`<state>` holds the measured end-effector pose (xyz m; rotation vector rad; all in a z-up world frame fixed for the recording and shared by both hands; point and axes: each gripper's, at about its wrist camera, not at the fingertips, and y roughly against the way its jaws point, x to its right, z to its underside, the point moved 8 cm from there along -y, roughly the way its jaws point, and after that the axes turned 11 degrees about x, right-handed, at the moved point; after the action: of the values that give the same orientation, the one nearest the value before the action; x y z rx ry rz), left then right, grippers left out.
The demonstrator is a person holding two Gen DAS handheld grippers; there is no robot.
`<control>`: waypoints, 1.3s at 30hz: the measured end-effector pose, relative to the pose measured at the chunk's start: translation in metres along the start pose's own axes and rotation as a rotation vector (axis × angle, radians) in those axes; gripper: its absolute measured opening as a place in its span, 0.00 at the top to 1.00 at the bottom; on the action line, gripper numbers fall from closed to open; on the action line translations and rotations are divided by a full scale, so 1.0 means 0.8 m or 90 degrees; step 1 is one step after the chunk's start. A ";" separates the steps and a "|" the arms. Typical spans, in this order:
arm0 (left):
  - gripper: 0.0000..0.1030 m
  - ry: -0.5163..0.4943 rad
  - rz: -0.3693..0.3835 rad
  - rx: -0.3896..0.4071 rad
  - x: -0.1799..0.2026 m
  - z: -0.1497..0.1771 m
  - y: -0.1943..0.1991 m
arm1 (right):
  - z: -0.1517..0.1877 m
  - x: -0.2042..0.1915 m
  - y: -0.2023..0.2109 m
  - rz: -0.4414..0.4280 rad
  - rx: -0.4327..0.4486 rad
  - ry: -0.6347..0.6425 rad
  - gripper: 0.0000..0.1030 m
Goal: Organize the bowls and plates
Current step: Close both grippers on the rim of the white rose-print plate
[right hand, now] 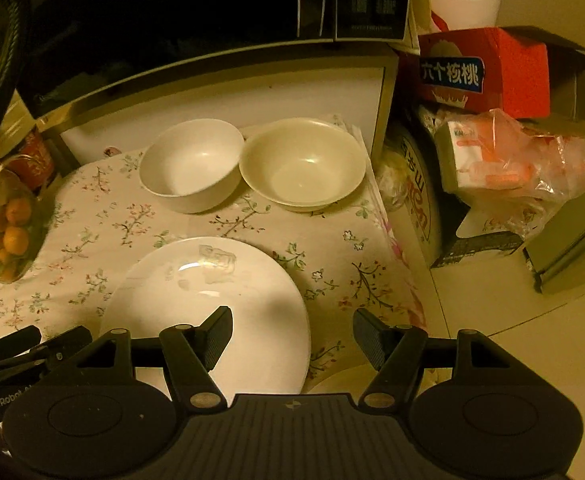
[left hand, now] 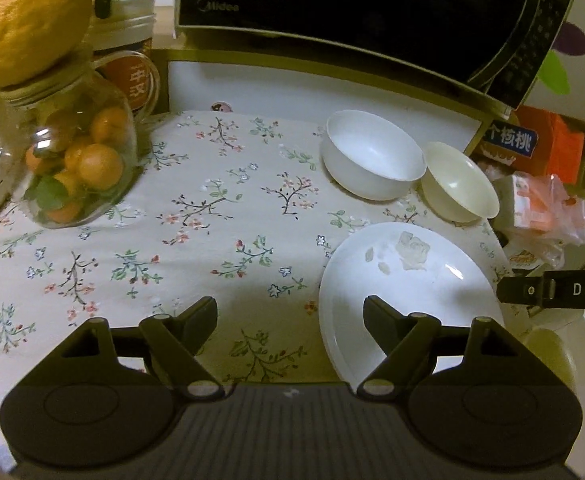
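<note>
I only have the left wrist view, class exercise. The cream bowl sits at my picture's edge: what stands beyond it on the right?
Observer: A red carton above a plastic-wrapped packet, off the tablecloth.
Operator: Is the right gripper holding anything?
Observer: No. The right gripper is open, one finger over the plate.
Operator: Do the bowls touch?
Observer: The white bowl and cream bowl meet rim to rim.

left wrist: looked steeply down over desk point(left hand: 212, 208), close | right wrist: same, from the right | shared: plate point(left hand: 404, 292) point(right hand: 212, 292), both bowls
</note>
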<state>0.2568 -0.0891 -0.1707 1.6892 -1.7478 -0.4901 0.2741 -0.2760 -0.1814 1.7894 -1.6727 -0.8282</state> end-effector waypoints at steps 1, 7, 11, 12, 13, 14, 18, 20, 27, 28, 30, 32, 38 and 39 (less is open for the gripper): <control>0.25 0.000 0.000 -0.003 0.001 0.001 -0.003 | 0.001 0.000 -0.003 0.001 -0.004 0.002 0.36; 0.26 -0.008 0.004 -0.017 0.009 0.008 -0.015 | 0.005 -0.002 -0.019 -0.004 -0.021 0.000 0.41; 0.28 -0.018 0.005 -0.019 0.013 0.011 -0.019 | 0.006 -0.004 -0.030 -0.003 -0.025 0.006 0.42; 0.29 -0.018 0.004 -0.020 0.013 0.012 -0.021 | 0.005 -0.004 -0.031 -0.003 -0.024 0.006 0.43; 0.29 -0.018 0.003 -0.022 0.012 0.012 -0.022 | 0.005 -0.005 -0.032 -0.003 -0.024 0.006 0.45; 0.29 -0.017 0.001 -0.023 0.011 0.013 -0.023 | 0.005 -0.006 -0.034 -0.004 -0.026 0.005 0.45; 0.30 -0.019 -0.006 -0.027 0.008 0.014 -0.029 | 0.007 -0.008 -0.036 -0.007 -0.027 0.013 0.46; 0.30 -0.016 -0.007 -0.027 0.007 0.014 -0.030 | 0.009 -0.008 -0.038 -0.004 -0.031 0.015 0.46; 0.41 -0.015 0.005 -0.035 0.009 0.018 -0.036 | 0.015 -0.007 -0.046 -0.005 -0.042 0.018 0.50; 0.42 -0.014 0.006 -0.037 0.009 0.019 -0.037 | 0.016 -0.007 -0.048 -0.005 -0.044 0.018 0.52; 0.44 -0.012 0.009 -0.037 0.009 0.021 -0.039 | 0.018 -0.008 -0.051 -0.007 -0.047 0.018 0.56; 0.44 -0.019 0.011 -0.032 0.011 0.023 -0.038 | 0.020 -0.010 -0.054 -0.009 -0.051 0.021 0.59; 0.49 -0.026 0.018 -0.024 0.013 0.023 -0.037 | 0.022 -0.007 -0.064 -0.012 -0.061 0.014 0.67; 0.51 -0.025 0.019 -0.023 0.014 0.023 -0.037 | 0.024 -0.008 -0.065 -0.016 -0.064 0.015 0.68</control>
<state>0.2669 -0.1060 -0.2017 1.6361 -1.7797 -0.5413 0.2938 -0.2656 -0.2327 1.7479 -1.5693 -0.8828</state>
